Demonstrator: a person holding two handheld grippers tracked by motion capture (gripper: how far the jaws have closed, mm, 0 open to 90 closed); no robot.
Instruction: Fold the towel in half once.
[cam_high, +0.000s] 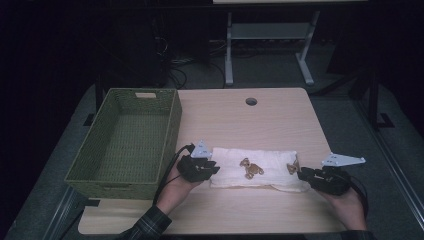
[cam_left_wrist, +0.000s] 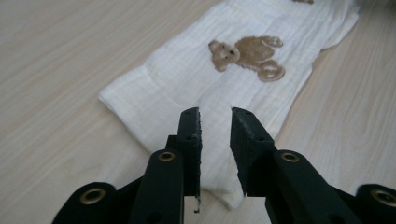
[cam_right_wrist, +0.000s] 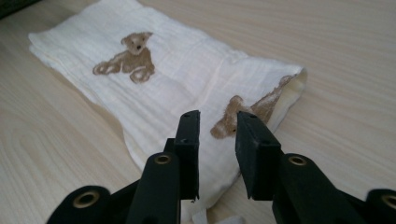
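Observation:
A folded white cloth (cam_high: 231, 166) printed with brown teddy bears (cam_high: 250, 168) lies flat near the table's front edge. My left gripper (cam_high: 214, 168) sits at the cloth's left end. In the left gripper view its jaws (cam_left_wrist: 215, 113) stand a little apart above the cloth (cam_left_wrist: 187, 70), with nothing pinched between them. My right gripper (cam_high: 302, 173) is at the cloth's right end. Its jaws (cam_right_wrist: 218, 115) are likewise apart, hovering over a bear print (cam_right_wrist: 229, 122) near the folded edge of the cloth (cam_right_wrist: 187, 60).
A green woven basket (cam_high: 171, 131) stands on the table's left side, just beyond my left gripper. The light wooden table (cam_high: 240, 122) has a cable hole (cam_high: 251, 101) near its far edge. A desk frame (cam_high: 229, 55) stands on the floor behind.

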